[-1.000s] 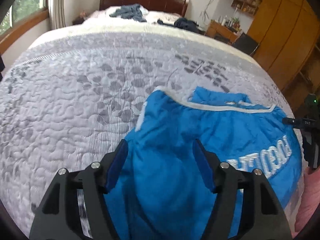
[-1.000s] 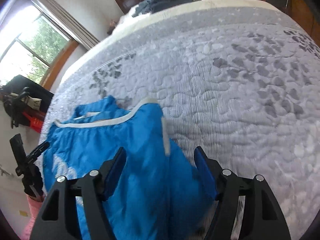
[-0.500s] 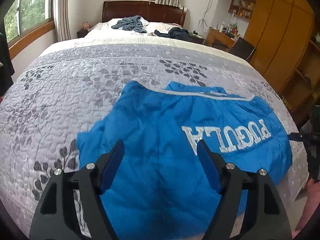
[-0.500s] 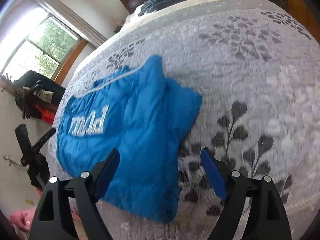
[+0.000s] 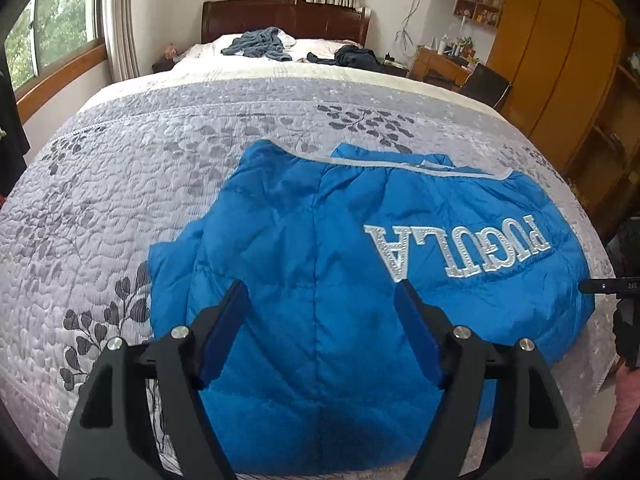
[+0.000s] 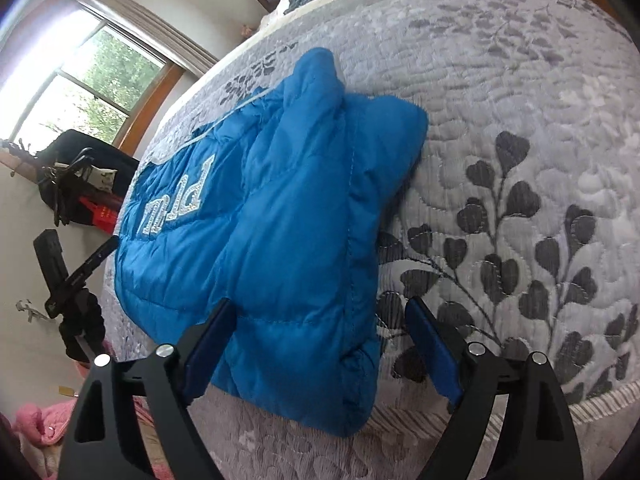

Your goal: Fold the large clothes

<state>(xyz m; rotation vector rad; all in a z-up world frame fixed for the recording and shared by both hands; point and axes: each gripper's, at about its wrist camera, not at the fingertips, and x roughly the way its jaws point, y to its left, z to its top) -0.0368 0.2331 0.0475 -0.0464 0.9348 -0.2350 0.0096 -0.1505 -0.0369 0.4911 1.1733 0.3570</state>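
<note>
I see a bright blue jacket (image 5: pixel 320 240) with silvery-white lettering (image 5: pixel 460 246) and a pale grey trim strip (image 5: pixel 400 164) along its far edge. The quilt (image 5: pixel 140 184) under it is light grey-lilac, stitched in pebble shapes with dark grey leaf sprigs. Both grippers are black with blue fingers (image 5: pixel 222 334) (image 6: pixel 430 354). The headboard (image 5: pixel 284 20) is dark red-brown, the wardrobe (image 5: pixel 560 52) honey-orange wood. The heap on the floor (image 6: pixel 40 420) is pink, possibly fabric; it's blurred.

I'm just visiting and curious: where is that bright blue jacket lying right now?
The blue jacket lies folded on the grey leaf-patterned quilt near the foot of the bed, just ahead of both open grippers.
</note>
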